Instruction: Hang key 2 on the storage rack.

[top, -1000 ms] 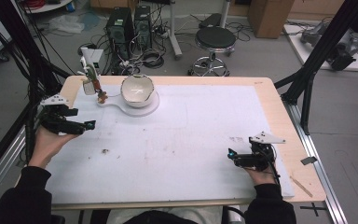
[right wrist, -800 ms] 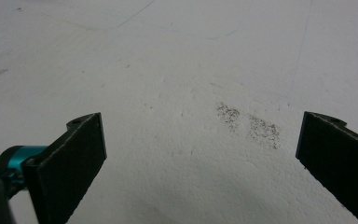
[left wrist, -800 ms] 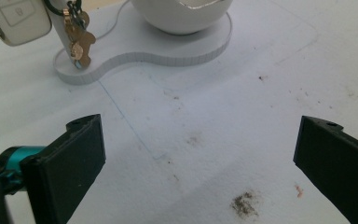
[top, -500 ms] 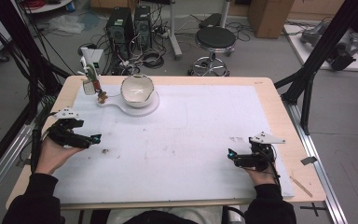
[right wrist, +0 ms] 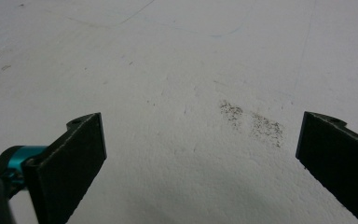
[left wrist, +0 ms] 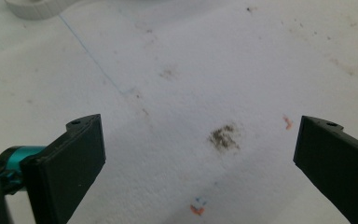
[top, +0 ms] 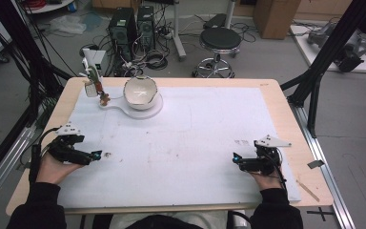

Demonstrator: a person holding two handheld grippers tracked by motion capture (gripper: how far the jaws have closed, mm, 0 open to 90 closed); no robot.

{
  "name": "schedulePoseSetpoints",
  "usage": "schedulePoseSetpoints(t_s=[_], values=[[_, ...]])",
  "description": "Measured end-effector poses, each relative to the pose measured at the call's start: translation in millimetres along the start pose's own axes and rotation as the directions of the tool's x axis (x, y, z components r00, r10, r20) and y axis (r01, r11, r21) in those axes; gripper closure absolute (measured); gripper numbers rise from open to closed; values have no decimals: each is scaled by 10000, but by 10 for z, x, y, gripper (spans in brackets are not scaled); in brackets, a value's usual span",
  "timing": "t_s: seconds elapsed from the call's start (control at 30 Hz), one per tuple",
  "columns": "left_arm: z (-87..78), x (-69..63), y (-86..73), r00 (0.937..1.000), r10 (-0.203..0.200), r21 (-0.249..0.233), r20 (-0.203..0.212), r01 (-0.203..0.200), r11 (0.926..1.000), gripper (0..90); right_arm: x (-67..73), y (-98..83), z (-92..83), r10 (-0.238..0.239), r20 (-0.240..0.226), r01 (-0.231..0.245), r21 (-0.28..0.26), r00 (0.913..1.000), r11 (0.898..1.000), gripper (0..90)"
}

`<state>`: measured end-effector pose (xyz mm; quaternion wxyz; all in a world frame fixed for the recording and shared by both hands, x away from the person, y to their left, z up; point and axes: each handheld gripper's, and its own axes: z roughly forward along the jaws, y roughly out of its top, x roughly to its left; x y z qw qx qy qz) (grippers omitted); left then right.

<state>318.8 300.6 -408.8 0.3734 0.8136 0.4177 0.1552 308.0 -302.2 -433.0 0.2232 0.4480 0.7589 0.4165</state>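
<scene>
A white bowl (top: 140, 90) sits on a white handled board (top: 136, 106) at the far left of the bench (top: 271, 95), beside a small jar of utensils (top: 92, 86), all well apart from both tongs. These are the things nearest the work in hand, and neither tool touches them.

The left tongs (top: 95, 155), (left wrist: 200, 154) have swung down and inward over the past second, from a raised spot near the bench's left edge to a low position over the white sheet (top: 195, 138), jaws spread wide and empty above a dark smudge (left wrist: 223, 137). The right tongs (top: 236, 158), (right wrist: 200, 154) have kept their place near the bench's right front, jaws likewise gaping and holding nothing, over a faint speckled stain (right wrist: 251, 122).

The shift suggests the left hand is settling into a start or rest pose rather than reaching; the bowl has yet to be approached.

Count: one bowl, one board, one jar, two tongs, one sheet. A round black stool (top: 220, 38) and two computer towers (top: 132, 21) stand on the floor beyond.
</scene>
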Motion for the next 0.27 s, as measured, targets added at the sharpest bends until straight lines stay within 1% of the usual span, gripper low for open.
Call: schedulePoseSetpoints(t_s=[0.03,0.07,0.1,0.17,0.2,0.23,0.27], values=[[0,0,0,10000,0,0,0,0,10000,25,-3,-2,0,-23,-5,23,2,10000,10000,7],[-8,-14,-52,10000,-22,175,64,21,9998,25,-4,-2,0,-14,-4,14,-13,10000,10000,7],[-8,-14,-52,10000,-22,175,64,21,9998,25,-2,-2,-4,24,7,-24,3,10000,10000,7],[-14,-34,-128,10000,-50,274,49,49,9996,25,-5,-5,-7,-1,17,1,-7,10000,10000,7],[-18,-27,-132,10000,16,336,34,-18,9994,25,-7,-6,-6,-9,11,9,-5,10000,10000,7],[-18,-27,-132,10000,16,336,34,-18,9994,25,-6,-5,-5,2,9,-2,1,10000,10000,7],[-16,-27,-134,10000,-85,228,14,85,9997,25,-5,-6,-3,-3,12,3,0,10000,10000,7]])
